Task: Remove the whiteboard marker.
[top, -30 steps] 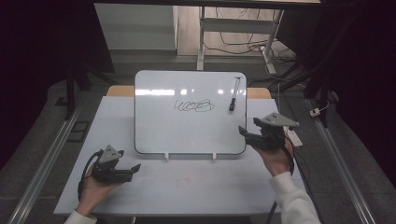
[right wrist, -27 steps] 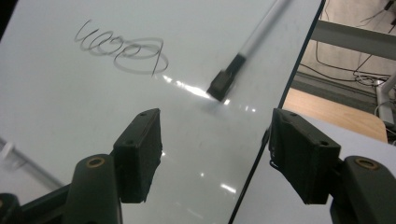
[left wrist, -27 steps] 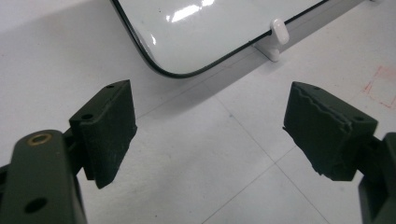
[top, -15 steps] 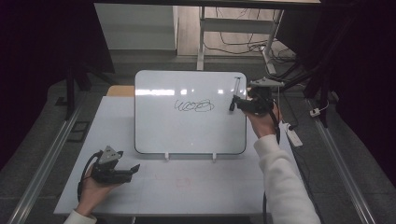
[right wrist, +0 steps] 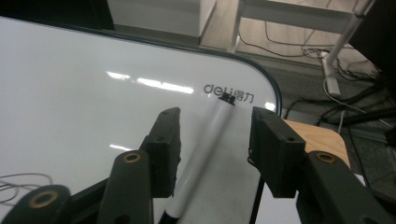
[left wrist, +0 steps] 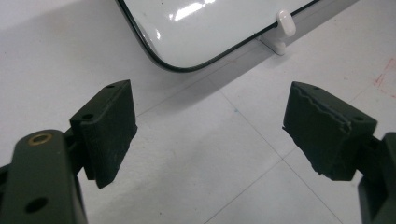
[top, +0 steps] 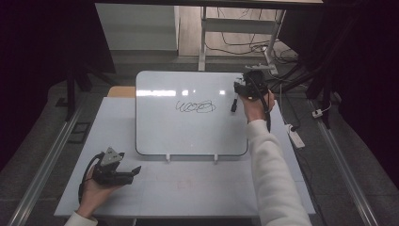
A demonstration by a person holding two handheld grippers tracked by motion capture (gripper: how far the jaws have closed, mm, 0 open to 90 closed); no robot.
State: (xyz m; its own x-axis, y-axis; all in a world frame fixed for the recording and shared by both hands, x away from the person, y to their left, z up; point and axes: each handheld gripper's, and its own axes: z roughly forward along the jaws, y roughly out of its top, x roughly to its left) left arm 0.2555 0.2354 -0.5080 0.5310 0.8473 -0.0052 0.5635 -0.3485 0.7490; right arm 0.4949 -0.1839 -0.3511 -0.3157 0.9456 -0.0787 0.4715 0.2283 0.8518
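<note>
A white whiteboard [top: 188, 136] with a black scribble [top: 195, 107] lies on the table. A white marker [top: 233, 104] with a black cap rests on the board near its far right corner. My right gripper [top: 242, 87] hovers over the marker's far end. In the right gripper view the marker [right wrist: 205, 144] lies between the pads of the right gripper [right wrist: 215, 119], with a gap on each side. Those jaws have just been closing. My left gripper [top: 134, 172] rests open on the table at the front left, and in the left gripper view it [left wrist: 210, 107] holds nothing.
The pale table [top: 197, 193] runs in front of the board, whose white clips [left wrist: 285, 23] line its near edge. A wooden panel [right wrist: 317, 135] shows past the board's far right corner. A power strip [top: 295, 136] and cables lie on the floor at the right.
My right gripper has moved from the board's near right corner to its far right, over the marker, and its jaws have narrowed. The left gripper has stayed where it was.
</note>
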